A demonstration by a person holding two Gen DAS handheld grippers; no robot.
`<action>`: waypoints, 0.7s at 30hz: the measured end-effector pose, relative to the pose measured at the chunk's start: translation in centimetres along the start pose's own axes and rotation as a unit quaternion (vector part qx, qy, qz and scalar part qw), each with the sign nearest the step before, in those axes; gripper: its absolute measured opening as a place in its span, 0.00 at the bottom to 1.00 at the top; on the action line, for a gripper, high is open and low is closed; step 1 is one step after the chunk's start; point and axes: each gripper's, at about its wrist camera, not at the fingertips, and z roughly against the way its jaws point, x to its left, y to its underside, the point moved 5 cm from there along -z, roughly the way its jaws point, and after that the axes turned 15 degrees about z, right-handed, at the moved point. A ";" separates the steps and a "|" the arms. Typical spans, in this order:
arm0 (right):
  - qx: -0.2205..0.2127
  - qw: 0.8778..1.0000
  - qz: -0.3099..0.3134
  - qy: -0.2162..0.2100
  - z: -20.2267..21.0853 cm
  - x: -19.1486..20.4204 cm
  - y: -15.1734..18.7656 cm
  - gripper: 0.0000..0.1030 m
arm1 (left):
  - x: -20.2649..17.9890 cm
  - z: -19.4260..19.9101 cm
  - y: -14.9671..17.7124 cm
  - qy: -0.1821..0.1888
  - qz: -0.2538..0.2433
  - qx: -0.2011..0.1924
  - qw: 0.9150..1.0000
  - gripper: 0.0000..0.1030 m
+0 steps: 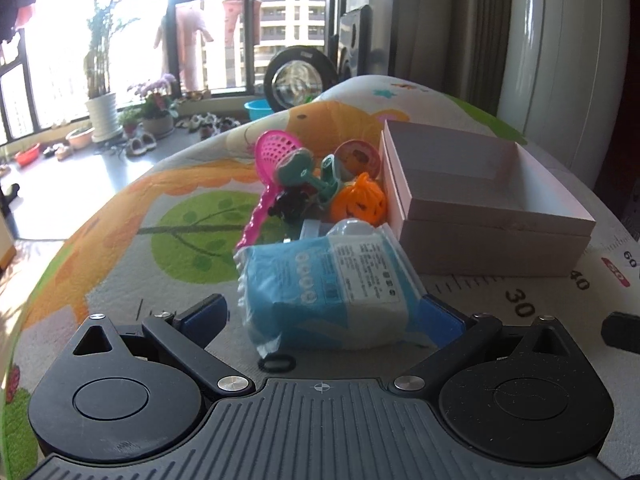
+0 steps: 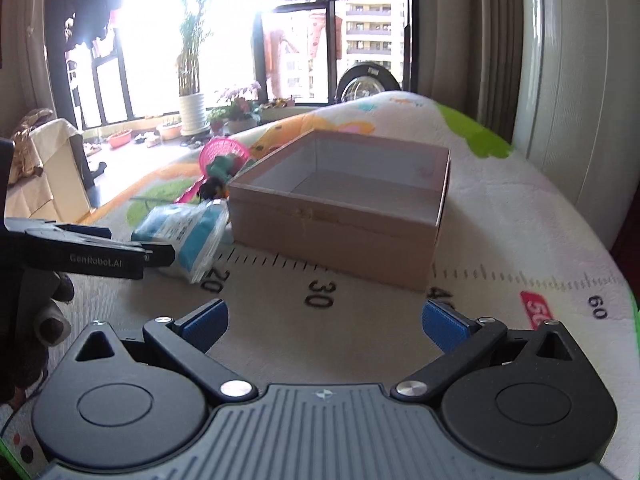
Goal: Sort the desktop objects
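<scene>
the open pink box (image 1: 476,196) sits on the printed play mat (image 1: 160,280), and everything else is placed against it. the left gripper (image 1: 324,316) has its jaws spread wide, with a blue-and-white plastic packet (image 1: 324,280) lying between the blue pads (image 1: 440,320); the packet looks to rest against the pad on the box side, but the jaws are not closed on it. that packet lies just beside the box's near left corner, nearly touching its wall. behind the packet, along the box's left wall, a pile of toys is bunched together: an orange pumpkin (image 1: 360,202) touching the box, a pink toy racket (image 1: 272,168) leaning over the heap, a teal toy (image 1: 308,172), a small dark toy (image 1: 292,200) and a round pink toy (image 1: 358,158) further back.

from the right wrist view, the right gripper (image 2: 324,320) hovers over the mat's printed ruler strip (image 2: 320,292) in front of the box (image 2: 344,208), its fingers apart and holding nothing. the box interior shows only bare floor. the left gripper (image 2: 160,258) appears to the box's left, at the packet (image 2: 188,236).
</scene>
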 end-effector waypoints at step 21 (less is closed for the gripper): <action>0.126 0.986 -0.088 -0.062 -28.8 1.0 -20.4 0.87 | 8.3 0.1 -1.5 0.031 0.005 -0.004 0.999 1.00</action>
